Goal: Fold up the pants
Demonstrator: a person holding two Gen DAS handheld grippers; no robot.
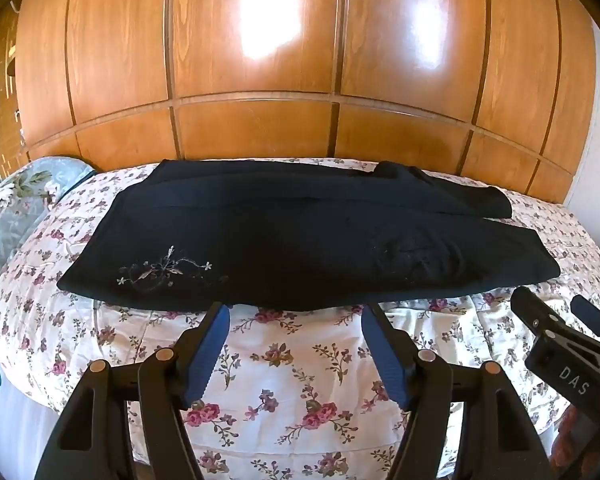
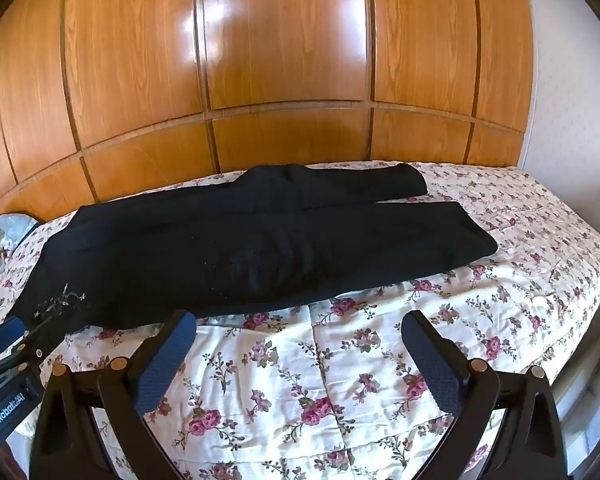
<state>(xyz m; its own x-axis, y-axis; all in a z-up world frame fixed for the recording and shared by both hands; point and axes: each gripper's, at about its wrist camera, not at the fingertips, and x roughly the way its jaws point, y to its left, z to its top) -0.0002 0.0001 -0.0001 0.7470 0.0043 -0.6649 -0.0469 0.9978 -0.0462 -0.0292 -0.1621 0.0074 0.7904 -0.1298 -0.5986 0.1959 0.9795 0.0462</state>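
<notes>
1. Glossy wooden wardrobe panels [image 1: 260, 60] rise behind a bed spread with a white quilt printed with pink roses [image 1: 284, 360], the setting for a pants-folding job.
2. At the near edge of the bed, the left gripper [image 1: 296, 312], black-framed with blue ribbed pads, hovers above the quilt with its jaws spread wide and nothing between them.
3. Its tips sit just short of the near hem of the dark navy fabric pants [image 1: 300, 248]; whether they touch the cloth cannot be told.
4. The right gripper [image 2: 300, 326], of the same build, hangs over the quilt with its jaws at full spread, also empty, near the pants' edge but apart from it.
5. Each gripper shows in the other's camera: the right one at the lower right of the left wrist view, the left one at the lower left of the right wrist view.
6. The pants lie flat across the middle of the bed, lengthwise from left to right, one leg nearer the cameras and the other behind it toward the wardrobe.
7. A pale floral embroidery [image 1: 166, 270] marks the near leg at its left end.
8. The far leg ends short of the near one on the right side, its hem [image 2: 416, 184] resting on the quilt.
9. A light blue pillow with a large flower print [image 1: 16, 204] lies at the left end of the bed.
10. A pale wall [image 2: 572, 120] stands to the right of the wardrobe.
</notes>
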